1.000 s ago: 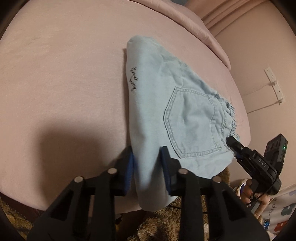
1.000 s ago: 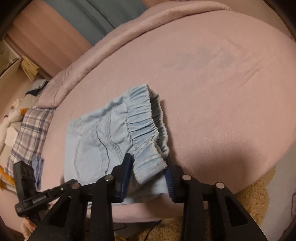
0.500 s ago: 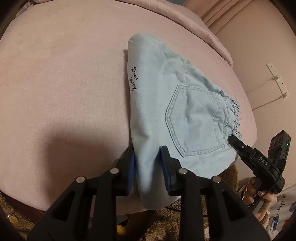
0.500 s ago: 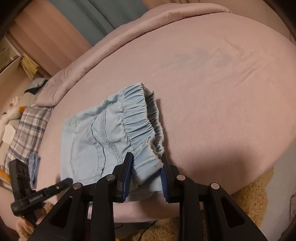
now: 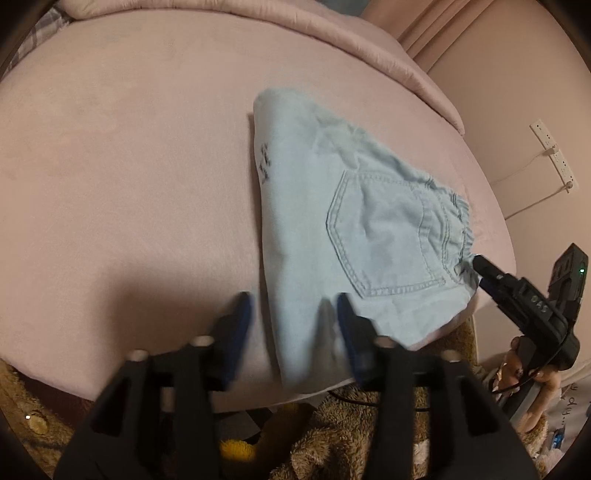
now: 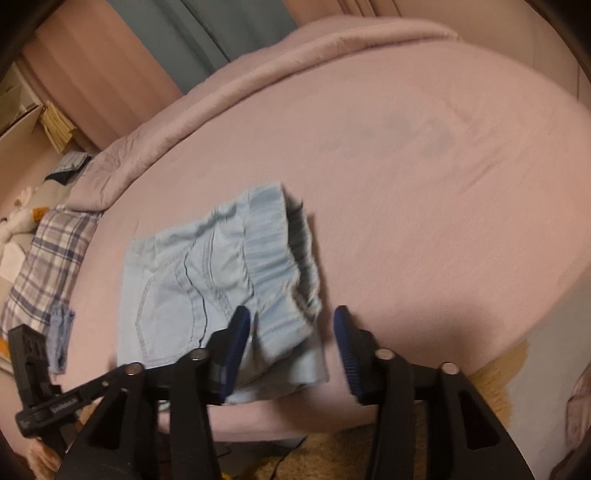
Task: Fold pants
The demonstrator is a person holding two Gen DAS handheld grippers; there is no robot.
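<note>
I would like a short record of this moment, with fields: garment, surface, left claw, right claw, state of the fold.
garment: light blue denim pants, folded into a compact stack, back pocket on top
surface: pink bed, garment near its front edge
left claw: has just been opening; folded edge lies between the pads, not pinched
right claw: has just been opening; elastic waistband corner between the pads, released
state of the fold: the stack lies flat and appears done

pants [image 5: 369, 229]: pale blue denim, dark script on fold | bed cover [image 5: 129, 166]: dusty pink | gripper pads [image 6: 236, 343]: blue, black frames | pillow [image 6: 48, 258]: blue-white plaid | curtain [image 6: 221, 26]: teal | rug [image 5: 332, 435]: shaggy brown
</note>
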